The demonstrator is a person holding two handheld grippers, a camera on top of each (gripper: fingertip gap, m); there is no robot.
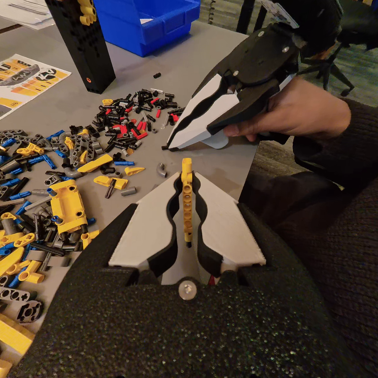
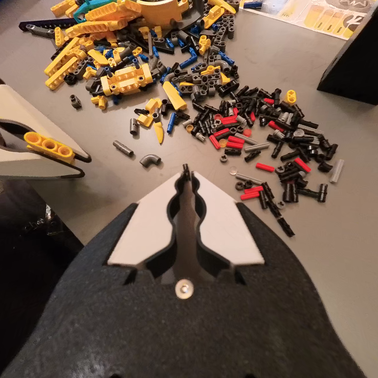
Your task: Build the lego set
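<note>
My left gripper [image 1: 186, 173] is shut on a long yellow holed beam [image 1: 187, 204], which runs back between the fingers and sticks out past the tips. The beam's end also shows in the right wrist view [image 2: 49, 146], held in the left gripper [image 2: 81, 165]. My right gripper [image 2: 186, 172] is shut on a small black pin [image 2: 185, 168] at its tips. In the left wrist view a hand [image 1: 296, 114] holds the right gripper [image 1: 170, 147] tip-down just above the grey table [image 1: 214, 163], beside a pile of black and red pins [image 1: 135, 118].
Yellow, blue and grey building parts [image 2: 126, 61] lie heaped on the table. A grey elbow piece [image 2: 150, 160] and a grey sleeve [image 2: 122, 148] lie near the right gripper's tips. A black block [image 1: 86, 51], a blue bin [image 1: 147, 24] and a printed sheet [image 1: 26, 79] stand behind. The grippers' ends are close to 8 cm from one another. The black block [image 1: 86, 51] lies around 15 cm away from my right fingertips.
</note>
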